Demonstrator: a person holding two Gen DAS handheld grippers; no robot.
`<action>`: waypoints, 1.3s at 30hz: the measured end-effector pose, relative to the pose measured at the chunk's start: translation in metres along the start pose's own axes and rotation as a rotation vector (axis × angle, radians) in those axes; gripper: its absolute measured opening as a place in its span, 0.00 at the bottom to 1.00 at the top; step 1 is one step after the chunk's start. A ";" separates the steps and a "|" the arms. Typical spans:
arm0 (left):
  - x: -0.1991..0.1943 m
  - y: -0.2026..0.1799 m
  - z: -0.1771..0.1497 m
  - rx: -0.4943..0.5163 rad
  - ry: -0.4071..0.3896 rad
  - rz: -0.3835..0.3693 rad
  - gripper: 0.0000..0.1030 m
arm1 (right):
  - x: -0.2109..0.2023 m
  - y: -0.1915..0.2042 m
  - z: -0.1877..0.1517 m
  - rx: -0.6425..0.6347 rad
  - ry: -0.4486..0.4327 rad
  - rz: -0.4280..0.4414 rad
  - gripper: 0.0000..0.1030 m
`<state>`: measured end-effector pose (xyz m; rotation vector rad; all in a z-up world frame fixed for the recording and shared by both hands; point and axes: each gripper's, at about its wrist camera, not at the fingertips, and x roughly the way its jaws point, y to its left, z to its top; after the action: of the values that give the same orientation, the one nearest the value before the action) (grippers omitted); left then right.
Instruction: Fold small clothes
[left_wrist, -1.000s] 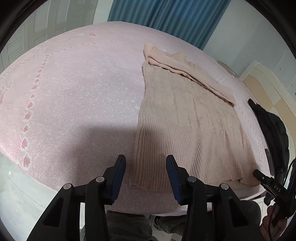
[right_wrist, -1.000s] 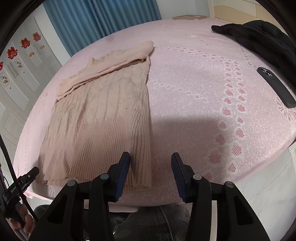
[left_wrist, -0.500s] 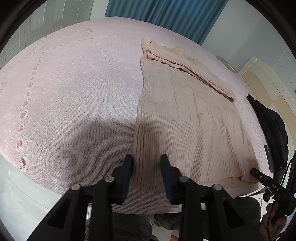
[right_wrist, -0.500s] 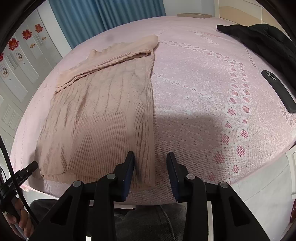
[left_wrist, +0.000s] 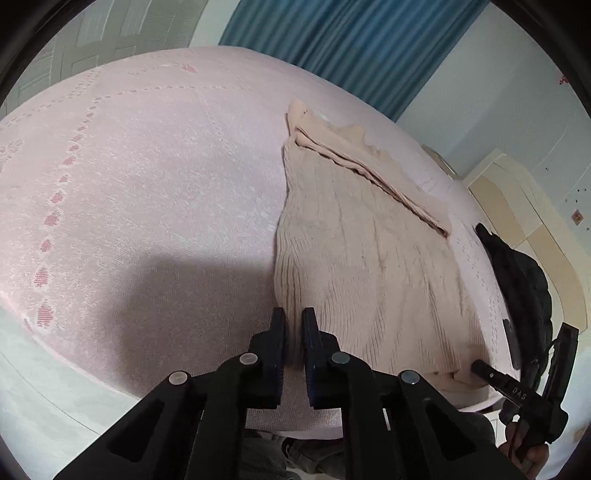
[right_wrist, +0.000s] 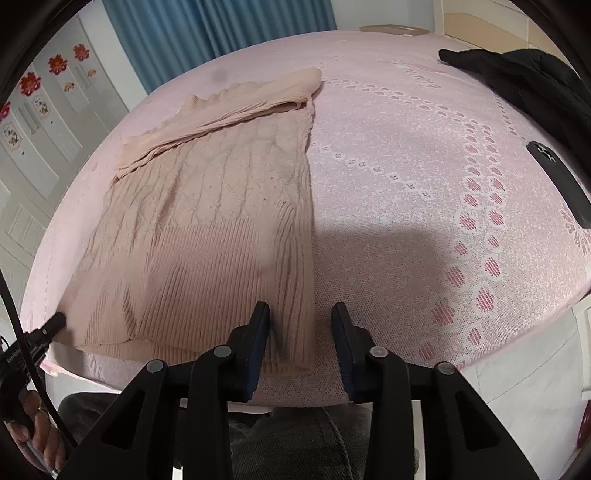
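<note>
- on the pink bed (left_wrist: 155, 177) a beige knit sweater (left_wrist: 362, 251) lies flat, its ribbed hem at the near edge and its neck end pointing toward the far edge, where the blue curtain (left_wrist: 354, 48) hangs.
- a folded sleeve (right_wrist: 229, 110) lies across the upper part of the sweater, running from one side to the other.
- the left tool (left_wrist: 293, 334) sits at the sweater's near left corner; its two fingers are drawn close together with the ribbed hem pinched between them.
- the right tool (right_wrist: 300, 328) is at the sweater's near right corner; its fingers stand apart, the left one resting on the ribbed hem, the right one over bare bedspread just beside the sweater's side edge.
- the right tool's tip shows in the left wrist view at the hem's right corner, touching the cloth.
- a dark phone (right_wrist: 561, 181) lies on the bedspread near the right edge of the bed, well apart from the sweater.
- a black garment (right_wrist: 517, 74) is heaped toward the far right corner of the bed.
</note>
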<state>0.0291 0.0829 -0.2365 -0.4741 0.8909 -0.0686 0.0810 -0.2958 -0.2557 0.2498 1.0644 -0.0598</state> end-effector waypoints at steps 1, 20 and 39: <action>-0.002 0.001 0.000 -0.006 -0.013 0.003 0.09 | 0.001 0.001 0.000 -0.005 0.001 -0.003 0.29; 0.010 0.018 -0.002 -0.076 0.078 0.000 0.18 | 0.002 0.002 0.000 -0.009 0.013 0.008 0.26; 0.004 0.025 0.007 -0.092 0.022 -0.102 0.07 | 0.003 0.002 0.003 -0.040 0.015 0.072 0.05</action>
<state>0.0340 0.1072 -0.2464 -0.6060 0.8938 -0.1267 0.0854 -0.2943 -0.2568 0.2521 1.0694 0.0279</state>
